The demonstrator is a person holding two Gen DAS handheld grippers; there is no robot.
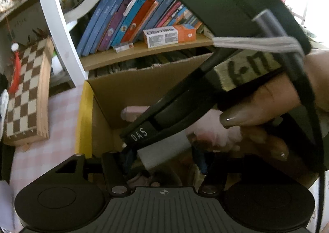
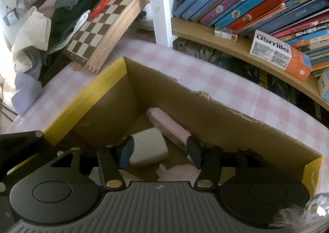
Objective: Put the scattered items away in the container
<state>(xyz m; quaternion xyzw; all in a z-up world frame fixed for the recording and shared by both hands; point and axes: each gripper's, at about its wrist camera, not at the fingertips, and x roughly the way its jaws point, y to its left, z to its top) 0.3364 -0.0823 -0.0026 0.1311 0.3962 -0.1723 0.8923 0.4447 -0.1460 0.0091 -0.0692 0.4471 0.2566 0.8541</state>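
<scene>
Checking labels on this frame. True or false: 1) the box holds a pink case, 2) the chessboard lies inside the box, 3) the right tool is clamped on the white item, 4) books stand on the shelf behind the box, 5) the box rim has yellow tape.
1) The box holds a pink case: true.
2) False. The chessboard leans outside the box, on the tablecloth.
3) False. The right tool is open above the white item; the pads do not press on it.
4) Books on the shelf: true.
5) Yellow tape on the rim: true.
</scene>
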